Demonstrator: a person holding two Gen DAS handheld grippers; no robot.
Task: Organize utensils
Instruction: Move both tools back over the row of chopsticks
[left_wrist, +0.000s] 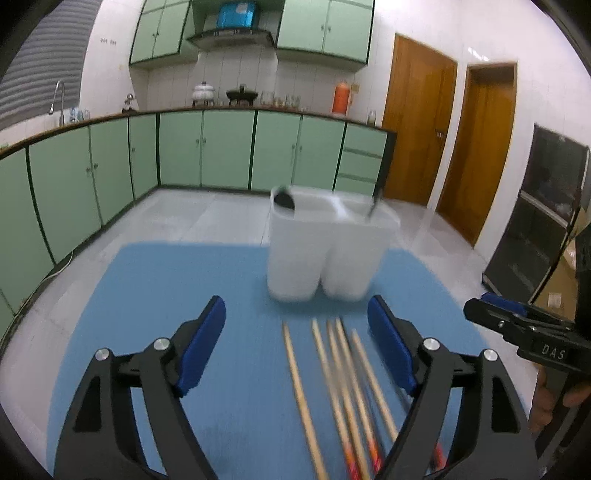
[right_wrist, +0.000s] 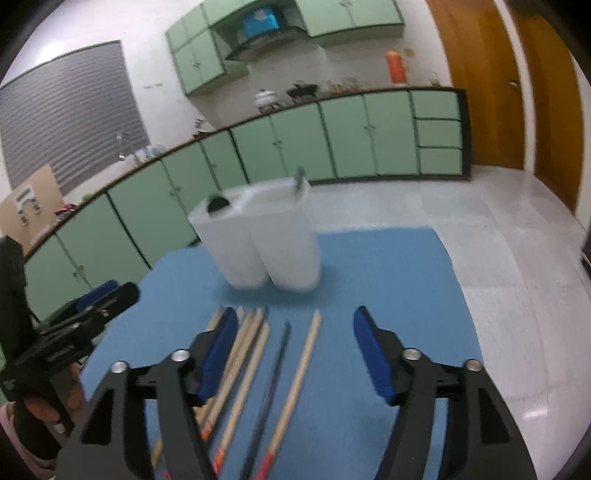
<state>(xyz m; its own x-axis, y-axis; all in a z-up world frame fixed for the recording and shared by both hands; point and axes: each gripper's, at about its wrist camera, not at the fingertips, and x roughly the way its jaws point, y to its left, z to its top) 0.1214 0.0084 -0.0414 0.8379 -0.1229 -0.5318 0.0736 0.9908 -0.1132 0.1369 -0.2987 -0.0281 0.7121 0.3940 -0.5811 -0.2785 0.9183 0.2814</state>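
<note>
Chopsticks (left_wrist: 334, 387) lie loose at lower centre on the blue mat (left_wrist: 166, 295), before the white holder (left_wrist: 325, 251); left tongs (left_wrist: 297, 347) and right tongs (right_wrist: 295, 354) both gape wide, empty; sticks likely light, stiff, slippery, best pinched mid-shaft.

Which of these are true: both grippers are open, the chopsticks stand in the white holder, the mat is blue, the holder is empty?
1. Both grippers are open. True: left gripper and right gripper hold nothing.
2. The chopsticks stand in the holder. False: they lie flat on the mat.
3. The mat is blue. True.
4. The holder is empty. False: dark utensils poke out of it.
</note>
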